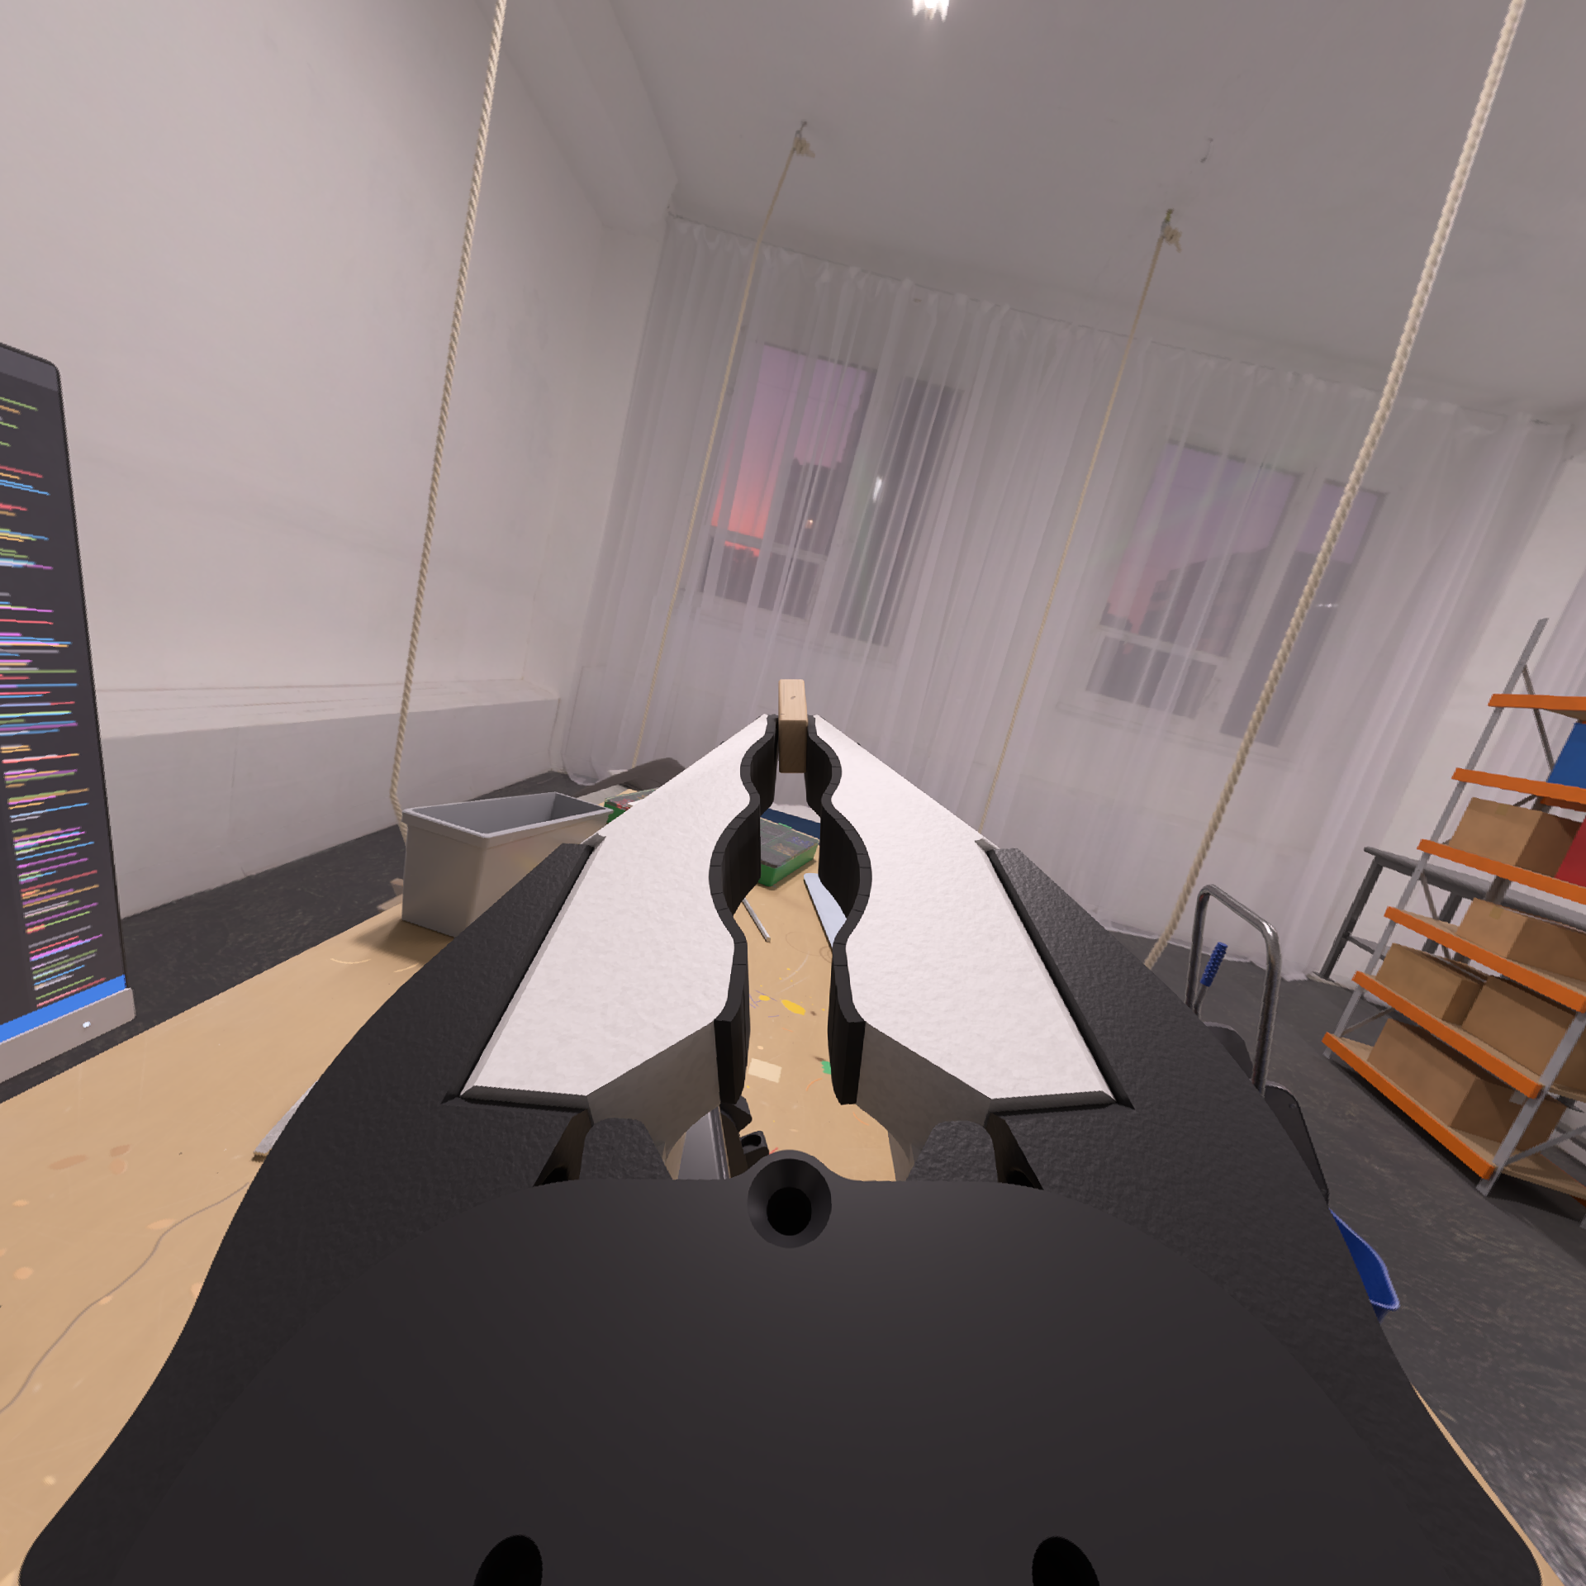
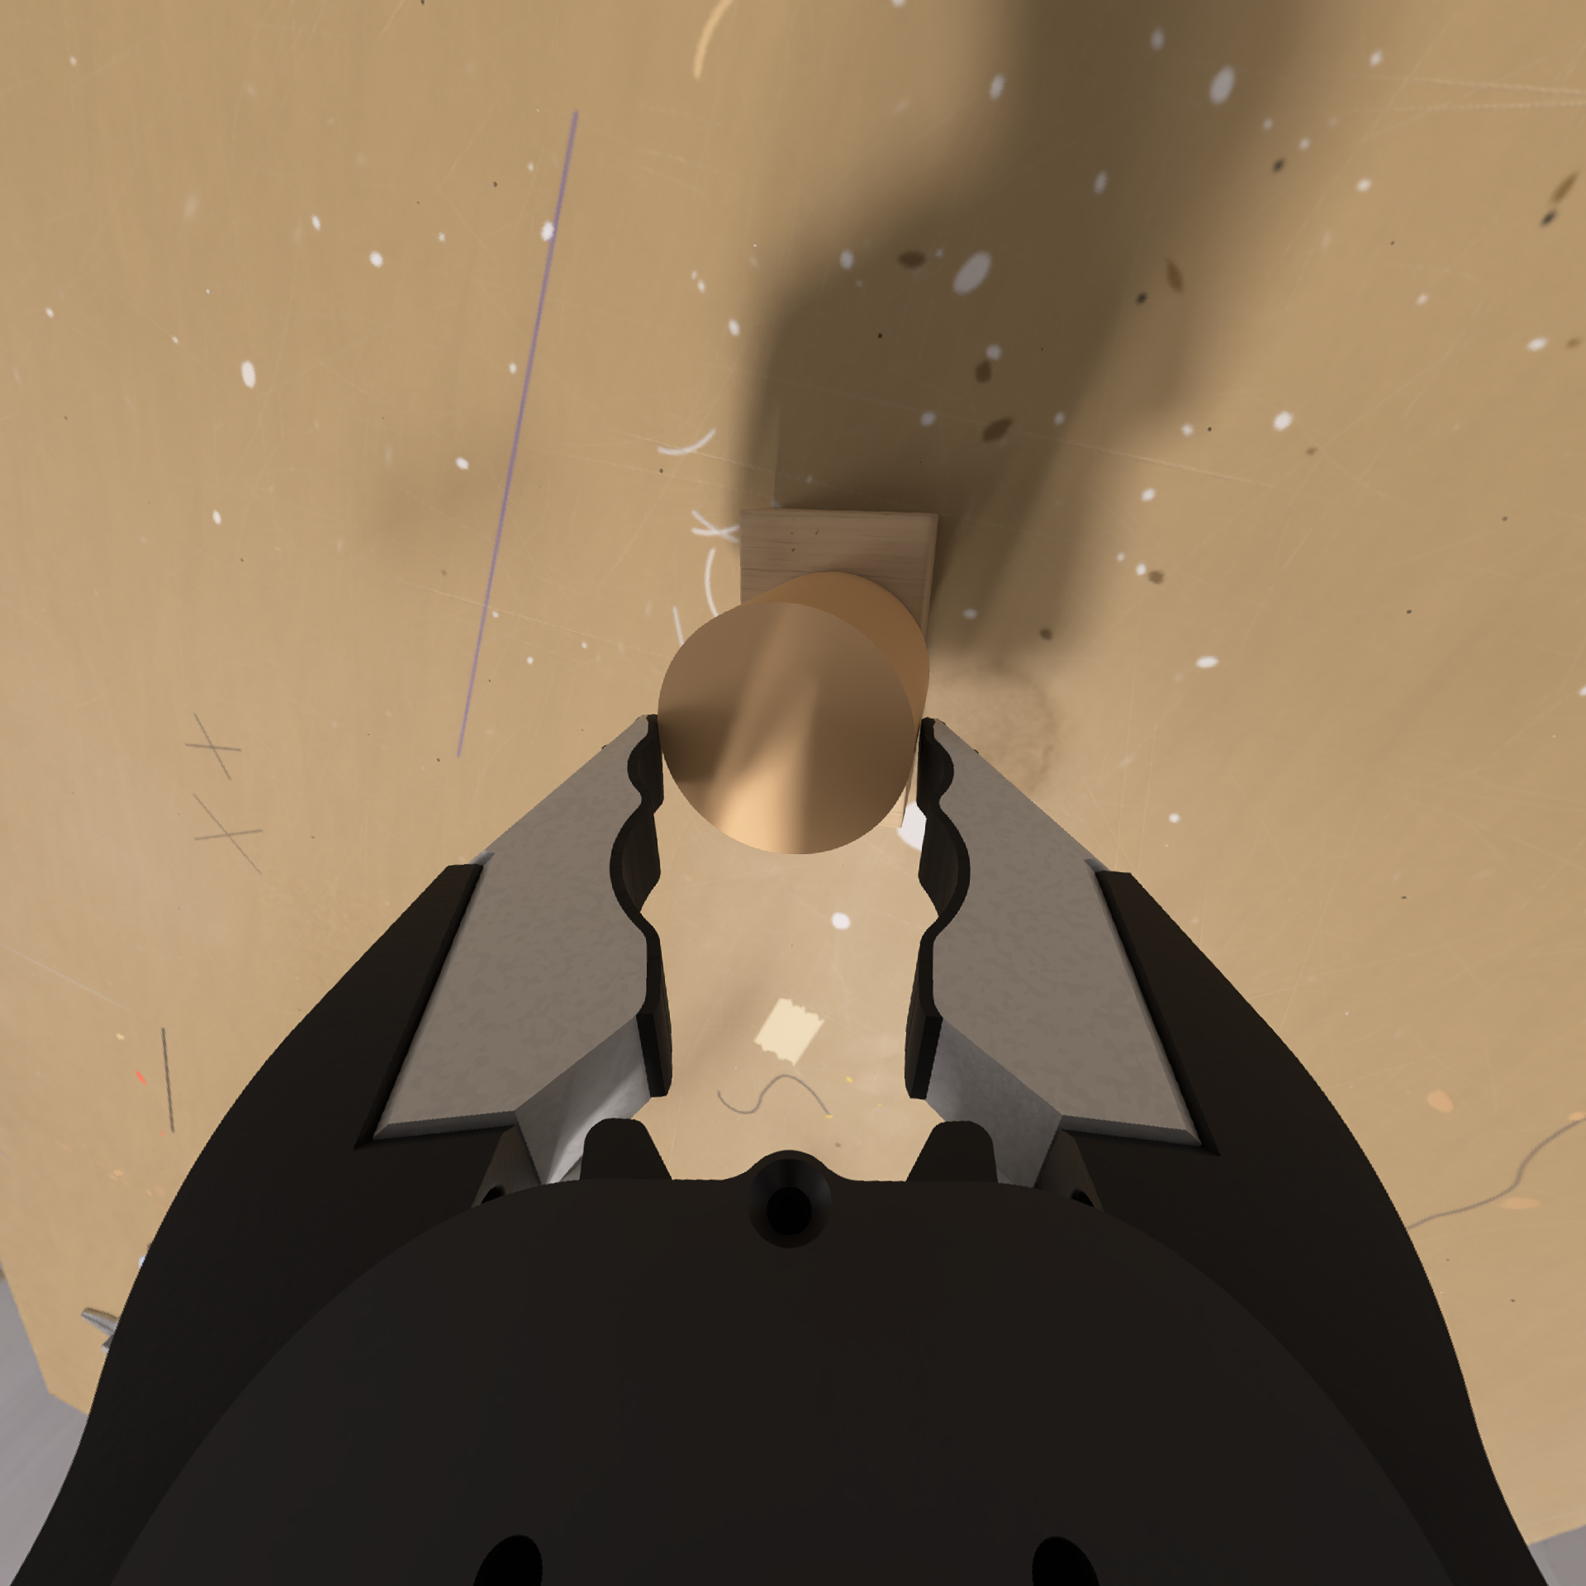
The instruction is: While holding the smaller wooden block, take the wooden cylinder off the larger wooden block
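In the left wrist view my left gripper [image 1: 791,740] is shut on the smaller wooden block [image 1: 791,712], which stands upright between the fingertips, high above the table. In the right wrist view I look straight down on the wooden cylinder [image 2: 785,729], which stands on the larger wooden block [image 2: 837,549]. The block lies on the table, and its far part and one near corner show past the cylinder. My right gripper [image 2: 788,738] has one fingertip against each side of the cylinder, shut on it near its top.
The tan, paint-speckled table [image 2: 343,429] lies under both grippers. In the left wrist view a grey bin [image 1: 498,858] and a green tray [image 1: 785,850] sit at the far end. A monitor [image 1: 51,687] stands at the left. An orange shelf of boxes [image 1: 1493,944] stands at the right. Ropes hang from the ceiling.
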